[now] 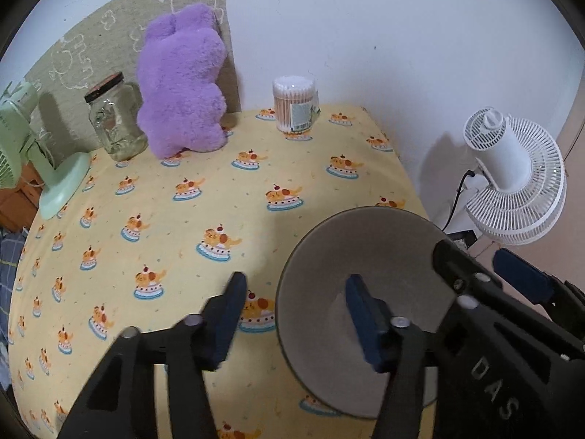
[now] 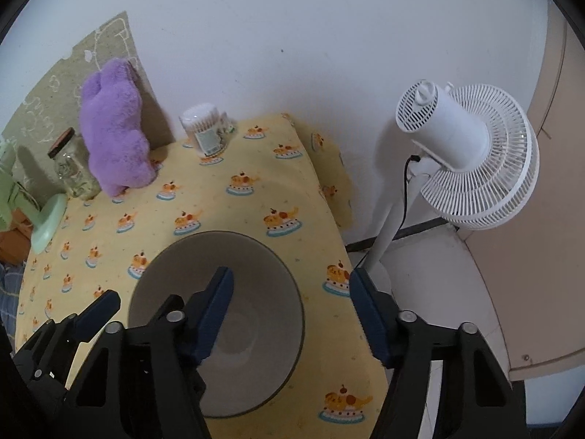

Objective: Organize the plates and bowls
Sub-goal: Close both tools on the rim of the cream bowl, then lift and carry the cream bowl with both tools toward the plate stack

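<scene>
While both claws, left (image 1: 292, 314) and right (image 2: 290, 311), straddle the bowl's (image 2: 256, 267) rims ungripped, closing likely comes next.

Left gripper (image 1: 294, 314): pointed steeply downward, jaws parted, neither pad pressing on anything. Right gripper (image 2: 290, 311): pointed steeply downward just beside the left, jaws likewise parted with no contact at either pad. Each gripper's fingers appear at the edge of the other's wrist view.
</scene>
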`<action>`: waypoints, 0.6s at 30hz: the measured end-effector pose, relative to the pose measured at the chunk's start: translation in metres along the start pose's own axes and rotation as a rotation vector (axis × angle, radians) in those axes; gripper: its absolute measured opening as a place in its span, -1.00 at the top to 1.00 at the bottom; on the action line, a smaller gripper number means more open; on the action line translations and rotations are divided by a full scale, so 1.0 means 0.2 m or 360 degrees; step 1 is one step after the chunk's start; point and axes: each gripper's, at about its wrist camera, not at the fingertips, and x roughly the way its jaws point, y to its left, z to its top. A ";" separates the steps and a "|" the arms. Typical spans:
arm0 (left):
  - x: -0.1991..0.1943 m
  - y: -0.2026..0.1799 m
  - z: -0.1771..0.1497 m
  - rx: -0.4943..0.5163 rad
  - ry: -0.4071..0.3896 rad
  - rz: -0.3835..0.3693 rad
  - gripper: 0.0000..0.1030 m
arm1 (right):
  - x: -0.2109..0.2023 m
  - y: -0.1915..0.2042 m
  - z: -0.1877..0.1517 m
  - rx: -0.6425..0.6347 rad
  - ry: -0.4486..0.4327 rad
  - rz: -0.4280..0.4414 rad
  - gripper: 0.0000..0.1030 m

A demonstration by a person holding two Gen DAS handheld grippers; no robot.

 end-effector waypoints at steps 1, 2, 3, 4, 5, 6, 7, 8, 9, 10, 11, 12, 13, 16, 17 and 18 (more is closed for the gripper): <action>0.02 0.00 0.00 -0.0003 0.0012 -0.0003 0.15 | 0.01 0.00 0.00 -0.0002 0.0008 -0.0007 0.10; 0.03 0.00 0.00 -0.0006 0.0026 -0.0011 0.27 | 0.03 0.00 0.00 -0.0005 0.0018 -0.0013 0.17; 0.04 0.00 0.00 -0.0005 0.0032 -0.0016 0.32 | 0.04 0.00 0.00 -0.0008 0.0032 -0.0008 0.33; 0.05 0.00 0.00 0.0002 0.0041 -0.0017 0.41 | 0.05 0.00 0.01 -0.0008 0.0042 0.0001 0.51; 0.06 -0.01 0.00 0.0009 0.0049 -0.0016 0.48 | 0.07 0.01 0.01 -0.0012 0.0053 0.0012 0.58; 0.06 -0.01 0.00 0.0013 0.0055 -0.0010 0.49 | 0.08 0.01 0.00 -0.0021 0.0069 0.0019 0.62; 0.07 -0.01 0.00 0.0012 0.0053 -0.0010 0.49 | 0.09 0.02 0.00 -0.0031 0.0071 0.0010 0.62; 0.07 -0.01 0.00 0.0014 0.0051 -0.0011 0.50 | 0.09 0.02 0.00 -0.0036 0.0066 0.0009 0.62; 0.07 -0.01 0.00 0.0014 0.0051 -0.0012 0.50 | 0.09 0.02 0.00 -0.0039 0.0063 0.0009 0.62; 0.07 0.00 0.00 0.0013 0.0052 -0.0013 0.50 | 0.09 0.02 0.00 -0.0034 0.0063 0.0010 0.62; 0.07 0.00 0.00 0.0012 0.0053 -0.0014 0.50 | 0.09 0.02 0.00 -0.0034 0.0063 0.0009 0.61; 0.07 0.00 0.00 0.0009 0.0057 -0.0014 0.50 | 0.09 0.02 0.00 -0.0036 0.0063 0.0008 0.61; 0.07 0.00 0.00 0.0006 0.0063 -0.0016 0.51 | 0.09 0.03 0.00 -0.0036 0.0064 0.0006 0.61; 0.07 0.00 0.00 0.0000 0.0083 -0.0008 0.51 | 0.08 0.03 0.00 -0.0028 0.0071 0.0004 0.61; 0.07 0.00 0.00 0.0005 0.0087 -0.0005 0.51 | 0.08 0.03 0.00 -0.0027 0.0073 0.0005 0.61; 0.06 0.00 -0.01 0.0009 0.0087 -0.0006 0.51 | 0.07 0.03 0.00 -0.0030 0.0076 0.0003 0.61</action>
